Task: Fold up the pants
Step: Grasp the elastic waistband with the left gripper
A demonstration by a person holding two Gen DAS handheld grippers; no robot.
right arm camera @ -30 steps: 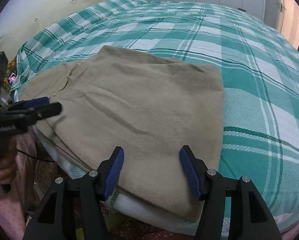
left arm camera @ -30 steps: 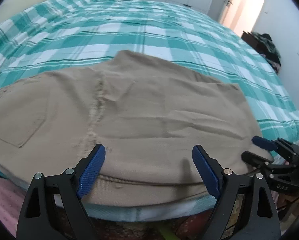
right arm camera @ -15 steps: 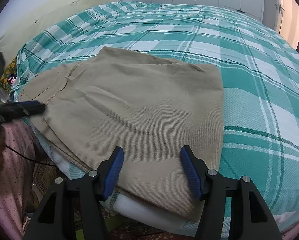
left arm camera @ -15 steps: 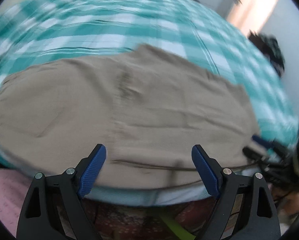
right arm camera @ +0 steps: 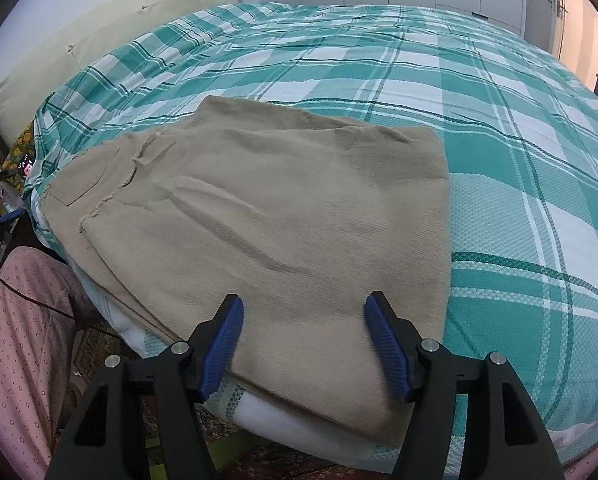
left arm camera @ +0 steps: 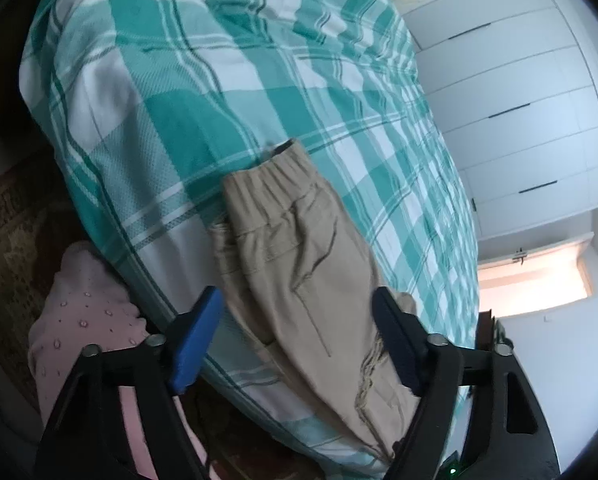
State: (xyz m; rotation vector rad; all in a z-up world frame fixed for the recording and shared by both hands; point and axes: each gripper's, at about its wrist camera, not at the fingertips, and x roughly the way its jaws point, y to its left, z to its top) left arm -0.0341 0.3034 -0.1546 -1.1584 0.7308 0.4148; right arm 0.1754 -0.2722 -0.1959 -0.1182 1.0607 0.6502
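Note:
Tan pants (right arm camera: 279, 208) lie folded near the front edge of a bed with a green checked cover (right arm camera: 499, 120). My right gripper (right arm camera: 303, 344) hovers over their near right corner; its jaws are opening, the cloth lies below them and the pads do not press on it. The left wrist view is rolled sideways and shows the elastic waistband (left arm camera: 275, 168) and a back pocket of the pants (left arm camera: 299, 280). My left gripper (left arm camera: 295, 344) is above that end with its jaws closing and nothing pinched. A small part of it shows at the left edge of the right wrist view.
A person's pink dotted clothing (right arm camera: 19, 340) is at the bed's near left side. A patterned rug (left arm camera: 11, 240) lies on the floor below. White wardrobe doors (left arm camera: 519, 100) and a lit doorway (left arm camera: 531, 280) are beyond the bed. A cream headboard (right arm camera: 99, 28) sits far left.
The left gripper swept sideways along the bed edge to the waistband end and rolled over, and its jaws narrowed. The right gripper stayed put and its jaws widened slightly.

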